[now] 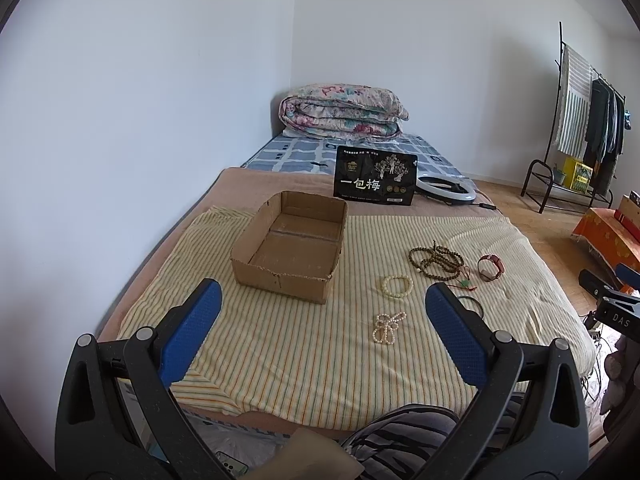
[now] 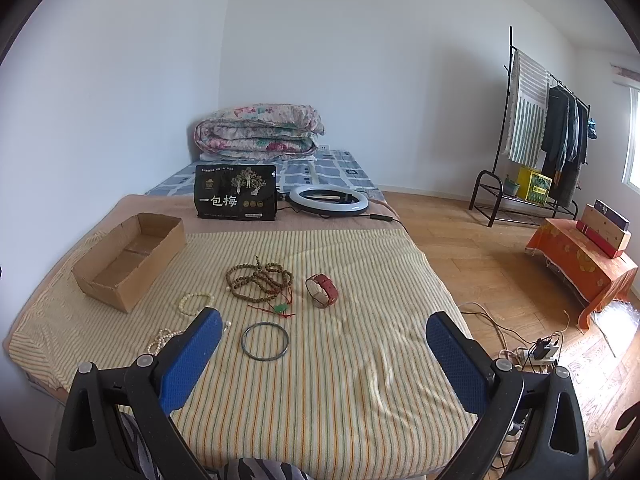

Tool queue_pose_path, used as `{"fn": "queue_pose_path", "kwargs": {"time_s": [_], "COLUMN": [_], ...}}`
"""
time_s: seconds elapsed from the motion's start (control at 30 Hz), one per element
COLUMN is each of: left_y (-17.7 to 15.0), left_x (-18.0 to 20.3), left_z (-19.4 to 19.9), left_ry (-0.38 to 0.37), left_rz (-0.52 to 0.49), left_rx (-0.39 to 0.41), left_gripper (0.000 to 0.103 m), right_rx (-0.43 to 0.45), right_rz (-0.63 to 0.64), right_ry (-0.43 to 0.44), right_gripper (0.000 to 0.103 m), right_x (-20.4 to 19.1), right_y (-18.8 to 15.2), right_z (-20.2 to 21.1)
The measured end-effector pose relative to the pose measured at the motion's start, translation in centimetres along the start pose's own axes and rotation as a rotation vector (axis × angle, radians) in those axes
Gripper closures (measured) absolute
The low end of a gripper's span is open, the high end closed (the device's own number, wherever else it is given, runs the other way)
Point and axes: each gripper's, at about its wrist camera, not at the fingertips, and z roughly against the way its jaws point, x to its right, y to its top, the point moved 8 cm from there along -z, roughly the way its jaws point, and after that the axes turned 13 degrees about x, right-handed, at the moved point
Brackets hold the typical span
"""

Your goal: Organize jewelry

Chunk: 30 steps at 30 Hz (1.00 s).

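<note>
The left gripper (image 1: pixel 323 312) and the right gripper (image 2: pixel 324 344) both hang level, jaws spread wide, gripping nothing.

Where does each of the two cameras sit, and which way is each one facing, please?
Left wrist: behind the open left claw, facing along the bed toward the empty cardboard box; a striped trouser knee shows below.
Right wrist: behind the open right claw, over the dark bangle and red watch.
Shared: box, wooden beads, black packet, ring light.

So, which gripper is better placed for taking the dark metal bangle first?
Probably the right gripper: the bangle lies just ahead between its open fingers. In the left view the left gripper is open too, but its finger half hides the bangle.
</note>
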Motion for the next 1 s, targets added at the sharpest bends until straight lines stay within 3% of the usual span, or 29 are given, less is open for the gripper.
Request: {"fn": "queue_pose_path", "kwargs": {"time_s": [0.6, 0.77, 1.0], "left_y": [-1.4, -2.9, -5.0], "left_x": [-0.8, -0.8, 1.4], "left_z": [-4.5, -6.9, -10.5], "left_ry": [-0.034, -0.078, -0.208], "left_rz": [0.019, 0.024, 0.036], "left_rx": [-0.099, -0.162, -0.250], "left_gripper": [0.000, 0.000, 0.002], "right_rx": [-0.050, -0.077, -0.149], "right_rz": [0.013, 0.031, 0.043], "right_ry": [0.014, 0.029, 0.078], "right_gripper": [0.000, 0.000, 0.000], "right_x": [-0.5, -0.3, -0.3], "right_y": [-0.4, -1.1, -3.1], "right_z": [-2.6, -4.1, -7.1]}}
